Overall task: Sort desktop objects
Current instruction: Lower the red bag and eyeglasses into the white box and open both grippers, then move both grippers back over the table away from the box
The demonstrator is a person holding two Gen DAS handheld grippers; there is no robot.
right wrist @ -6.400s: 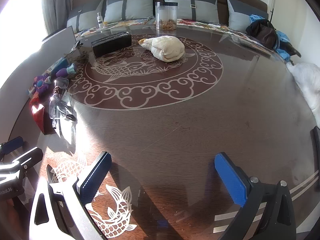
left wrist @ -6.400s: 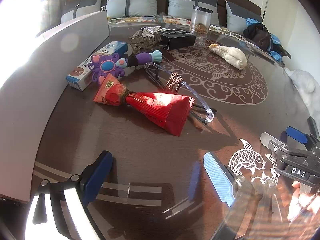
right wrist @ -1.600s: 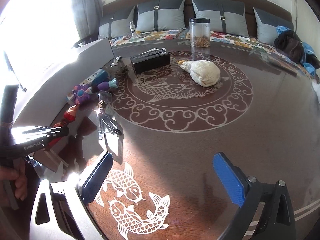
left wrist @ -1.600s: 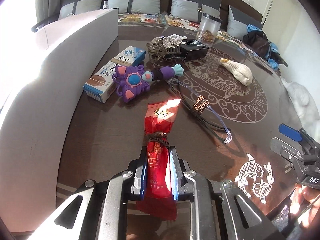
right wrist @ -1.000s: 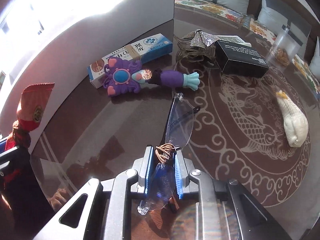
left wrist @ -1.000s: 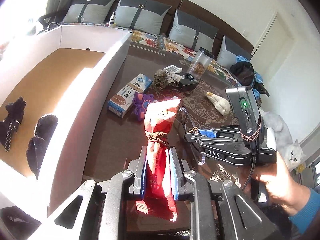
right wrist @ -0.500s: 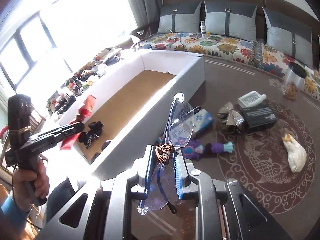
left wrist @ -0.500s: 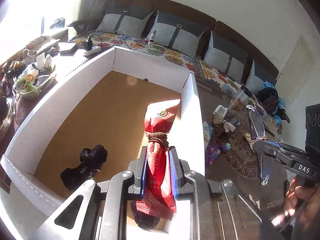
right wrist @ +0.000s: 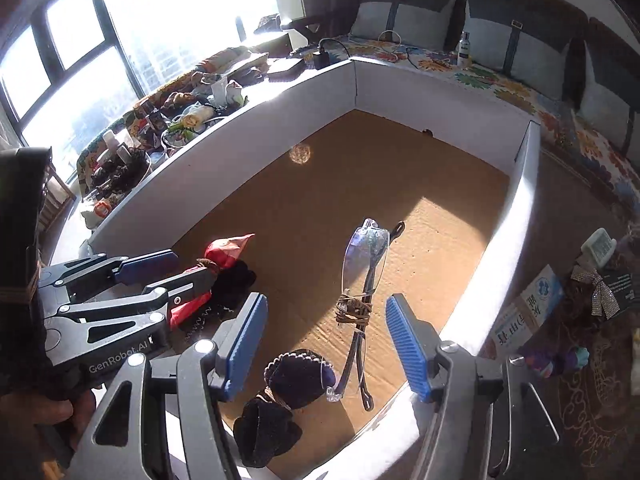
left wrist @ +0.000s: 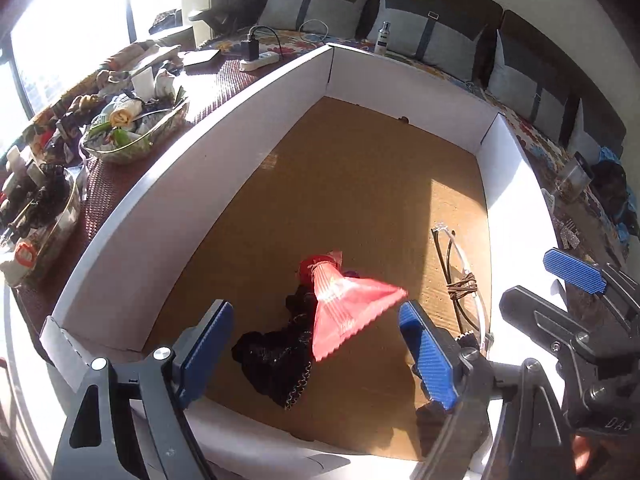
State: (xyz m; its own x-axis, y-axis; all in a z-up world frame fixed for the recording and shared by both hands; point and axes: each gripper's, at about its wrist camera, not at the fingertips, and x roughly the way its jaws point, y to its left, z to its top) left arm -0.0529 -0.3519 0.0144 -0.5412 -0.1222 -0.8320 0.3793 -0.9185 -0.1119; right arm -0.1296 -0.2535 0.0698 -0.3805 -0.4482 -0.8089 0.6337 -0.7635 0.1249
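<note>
Change: half a second ago both grippers were clamped on their loads above the box; both pairs of jaws have just been opening, and nothing is pressed between either pair.
Left gripper (left wrist: pixel 316 344): released, its ribbed blue pads spread wide over the near end of the box.
Red packet (left wrist: pixel 344 308): glossy crinkled foil with a zigzag edge, tied at the neck with brown cord, free of the pads, over the black lacy fabric (left wrist: pixel 280 360) near the box's near edge.
Box (left wrist: pixel 224 160): white walls, brown corrugated cardboard floor, partly sunlit.
Right gripper (right wrist: pixel 324 340): let go, pads apart.
Glasses (right wrist: pixel 364 268): clear rimless lenses, thin dark arms bound with brown cord, in line between the open pads, by the box's right wall.
Dark socks (right wrist: pixel 280 400): two knitted bundles at the near right corner.
</note>
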